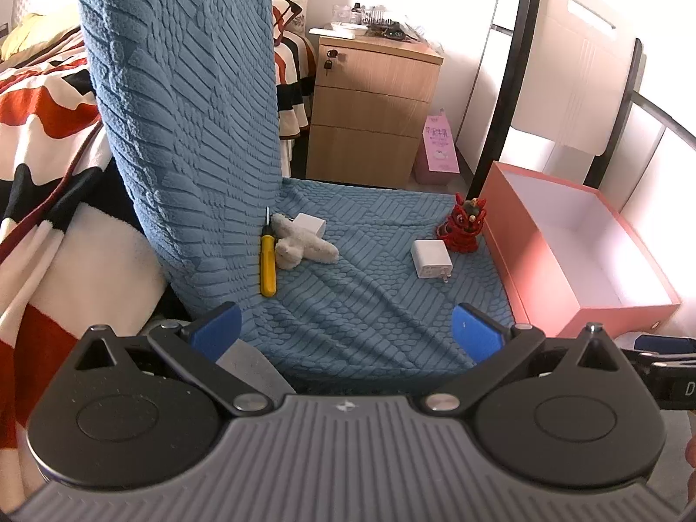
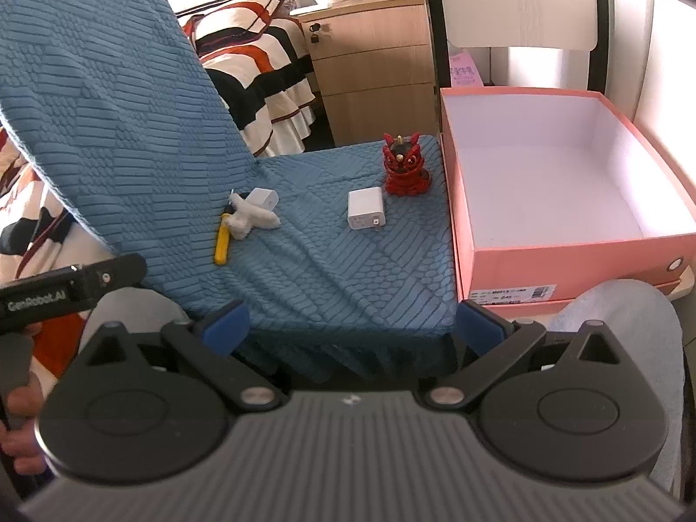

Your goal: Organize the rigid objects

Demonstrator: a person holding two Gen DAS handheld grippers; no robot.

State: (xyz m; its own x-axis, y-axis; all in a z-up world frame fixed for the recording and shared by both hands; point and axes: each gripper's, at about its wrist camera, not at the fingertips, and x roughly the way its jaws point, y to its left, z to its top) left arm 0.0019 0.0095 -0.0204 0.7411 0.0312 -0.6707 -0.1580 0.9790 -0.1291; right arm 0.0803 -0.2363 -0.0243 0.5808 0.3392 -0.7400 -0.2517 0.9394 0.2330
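Note:
On the blue-covered chair seat [image 1: 369, 296] lie a yellow-handled screwdriver [image 1: 267, 263], a white plush toy [image 1: 300, 241], a white box [image 1: 309, 224] behind it, a white charger plug [image 1: 430, 259] and a red lion figurine [image 1: 465, 224]. They show again in the right wrist view: screwdriver [image 2: 223, 239], plush [image 2: 252, 215], charger [image 2: 365, 208], figurine [image 2: 404, 165]. An empty pink box [image 2: 500, 261] stands right of the seat. My left gripper [image 1: 346, 330] and right gripper [image 2: 352, 324] are both open and empty, at the seat's near edge.
The chair's blue backrest [image 1: 182, 87] rises on the left. A striped bed [image 1: 39, 100] lies beyond it. A wooden drawer unit [image 1: 369, 104] stands behind the seat. A black-framed chair [image 1: 574, 65] stands behind the pink box [image 1: 578, 304].

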